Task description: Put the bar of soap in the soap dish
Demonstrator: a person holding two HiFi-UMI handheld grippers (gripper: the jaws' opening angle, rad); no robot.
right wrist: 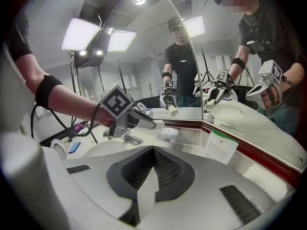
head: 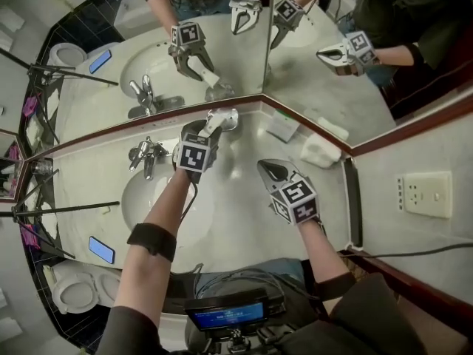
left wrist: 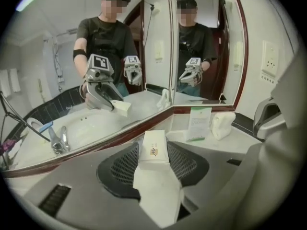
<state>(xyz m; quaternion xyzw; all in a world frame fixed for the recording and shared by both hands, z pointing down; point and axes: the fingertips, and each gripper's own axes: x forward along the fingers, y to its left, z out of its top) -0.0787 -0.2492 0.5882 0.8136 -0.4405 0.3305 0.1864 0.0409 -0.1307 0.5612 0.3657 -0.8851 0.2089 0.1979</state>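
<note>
The left gripper [head: 210,127] pinched the wrapped bar of soap [left wrist: 154,146] just above the soap dish [right wrist: 168,135], far by the mirror [head: 111,21]. The right gripper [head: 270,170] hung near-right, pressed together, empty. Placing seemed underway; next, lower and release.

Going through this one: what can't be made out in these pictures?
Head view: the soap dish is mostly covered by the left gripper and its soap bar, so its contents are unseen.
Left gripper view: the print on the soap bar's wrapper is too small to read, and the dish does not show past the jaws.
Right gripper view: the text on the card is too small to read.
</note>
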